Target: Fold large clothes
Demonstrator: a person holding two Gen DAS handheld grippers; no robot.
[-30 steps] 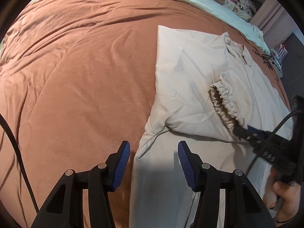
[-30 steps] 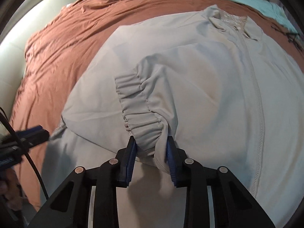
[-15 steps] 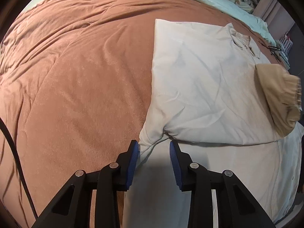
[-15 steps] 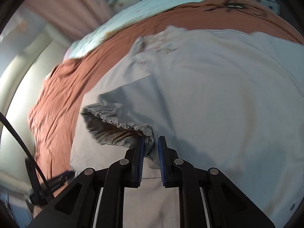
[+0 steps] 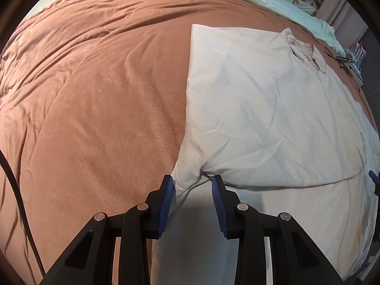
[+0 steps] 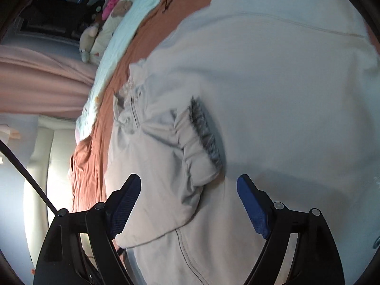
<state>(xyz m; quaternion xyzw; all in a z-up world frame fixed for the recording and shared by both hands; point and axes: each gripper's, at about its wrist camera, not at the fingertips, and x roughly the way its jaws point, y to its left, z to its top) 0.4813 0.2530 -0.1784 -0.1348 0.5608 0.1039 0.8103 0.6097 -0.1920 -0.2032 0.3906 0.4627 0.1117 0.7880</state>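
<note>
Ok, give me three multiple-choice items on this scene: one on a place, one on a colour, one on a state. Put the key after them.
1. Where does the sleeve cuff lie?
A. on the jacket's front
B. on the bare blanket
C. hanging off the bed

2. What colour is the blanket under the jacket?
A. navy blue
B. rust brown
C. black

3. How is the right hand-held gripper?
A. clamped on the cuff
B. open, with nothing pinched
C. shut on a hanger

Key:
1 A, the gathered cuff rests on the pale jacket body beside the zip.
2 B, the fabric all around the jacket is rust brown.
3 B, its jaws have just been opening and now stand wide, the cuff lying free ahead of them.
</note>
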